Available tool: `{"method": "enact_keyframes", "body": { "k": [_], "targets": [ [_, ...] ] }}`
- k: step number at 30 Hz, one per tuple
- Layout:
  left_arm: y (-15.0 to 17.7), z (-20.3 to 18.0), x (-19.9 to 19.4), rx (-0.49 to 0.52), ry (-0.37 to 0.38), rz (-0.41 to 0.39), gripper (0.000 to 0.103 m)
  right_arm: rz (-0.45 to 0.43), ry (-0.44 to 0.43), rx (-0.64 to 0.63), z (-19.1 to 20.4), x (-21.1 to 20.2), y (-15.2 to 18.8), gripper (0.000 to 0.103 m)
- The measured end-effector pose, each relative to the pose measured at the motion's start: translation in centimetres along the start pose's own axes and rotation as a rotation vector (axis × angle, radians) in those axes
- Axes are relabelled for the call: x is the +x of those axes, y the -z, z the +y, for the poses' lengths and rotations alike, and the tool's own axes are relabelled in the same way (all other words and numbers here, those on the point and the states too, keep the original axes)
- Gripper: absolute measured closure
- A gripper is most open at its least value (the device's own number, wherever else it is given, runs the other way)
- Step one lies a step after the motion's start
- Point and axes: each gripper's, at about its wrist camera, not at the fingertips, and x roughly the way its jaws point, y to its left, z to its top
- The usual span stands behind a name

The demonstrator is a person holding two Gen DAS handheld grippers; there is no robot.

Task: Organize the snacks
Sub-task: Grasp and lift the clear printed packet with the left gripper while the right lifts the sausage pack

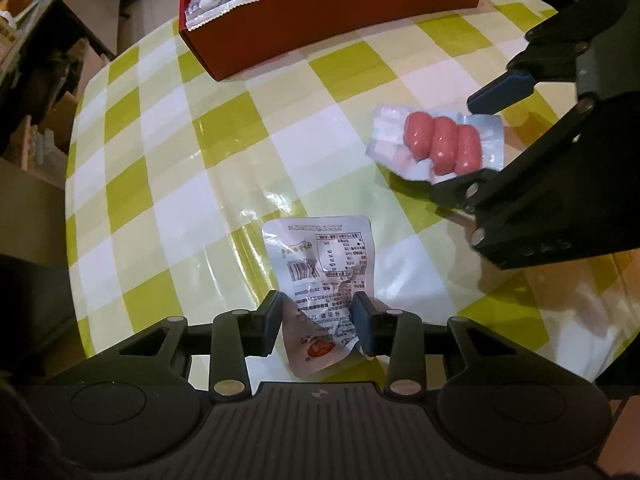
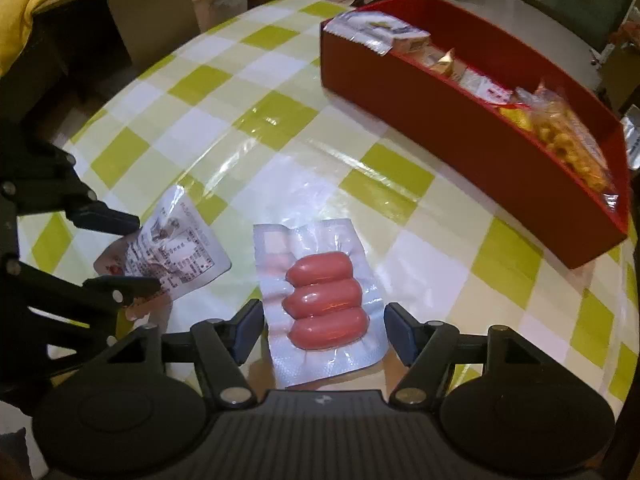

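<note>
Green-and-white checked oilcloth covers the table (image 1: 208, 160), glossy under the room lights. Two snack packs lie on it near the front edge. The left gripper (image 1: 318, 322) has its two fingers set either side of a silvery foil packet (image 1: 324, 268), printed side up with a barcode and small text; the pads look pressed against the packet's lower part, and its near end is crumpled and lifted between them, so it seems pinched there. From the right wrist view that same packet (image 2: 176, 256) sits between the left gripper's dark fingers (image 2: 116, 216).

Just to the right of it lies a clear vacuum pack of three pink sausages (image 2: 324, 296), flat on the cloth. The right gripper (image 2: 324, 330) has its jaws spread wide, one finger on each side of the pack's near end, neither one clearly touching it.

Well back on the table stands a long red box (image 2: 480, 152), holding several wrapped snacks: a silver sachet (image 1: 220, 0) leaning at one end, golden and orange bags (image 2: 560, 132) toward the other. Cardboard boxes (image 1: 36, 200) sit on the floor beyond the table edge.
</note>
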Motion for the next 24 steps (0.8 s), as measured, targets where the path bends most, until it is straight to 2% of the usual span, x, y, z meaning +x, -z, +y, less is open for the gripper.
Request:
{"method": "enact_keyframes", "body": {
  "k": [11,24],
  "targets": [
    [-0.1,0.4,-0.5,-0.02,-0.015,-0.014,0.058,-0.055,-0.003,0.049,-1.5,-2.0,0.5,0.034],
    [-1.6,3.5,-2.5,-0.171,0.001,-0.078,0.058,-0.131,0.017,0.118,-3.4,-3.9,-0.4,0.034]
  ]
}}
